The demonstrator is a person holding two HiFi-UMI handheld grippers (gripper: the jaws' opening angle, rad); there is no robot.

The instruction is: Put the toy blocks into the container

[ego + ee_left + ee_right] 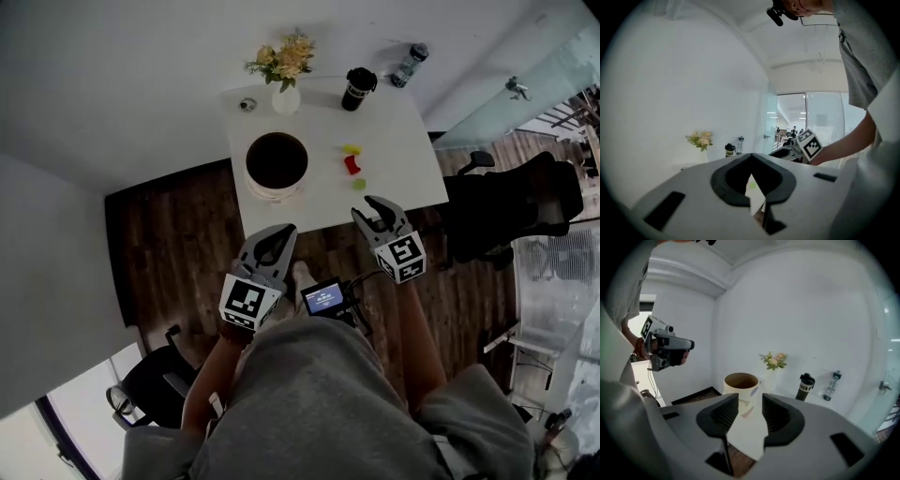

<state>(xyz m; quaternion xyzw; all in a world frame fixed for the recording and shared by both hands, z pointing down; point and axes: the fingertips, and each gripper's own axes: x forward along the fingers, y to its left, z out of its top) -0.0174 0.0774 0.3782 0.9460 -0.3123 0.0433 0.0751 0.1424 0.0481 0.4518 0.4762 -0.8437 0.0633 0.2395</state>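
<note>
Three toy blocks lie on the white table (403, 150): yellow (352, 149), red (352, 165) and green (359, 184). Left of them stands the round white container (277, 164) (740, 383) with a dark inside. My right gripper (375, 208) (750, 401) hovers over the table's near edge just below the green block, jaws open with nothing between them. My left gripper (281, 231) (751, 157) is off the table's near edge below the container, its tips together and holding nothing. The green block (751, 186) shows through its jaws.
At the table's far side stand a vase of flowers (286, 92), a black tumbler (357, 89), a water bottle (410, 64) and a small round object (247, 104). A black office chair (511, 202) stands right of the table and another (150, 384) at the lower left. The floor is dark wood.
</note>
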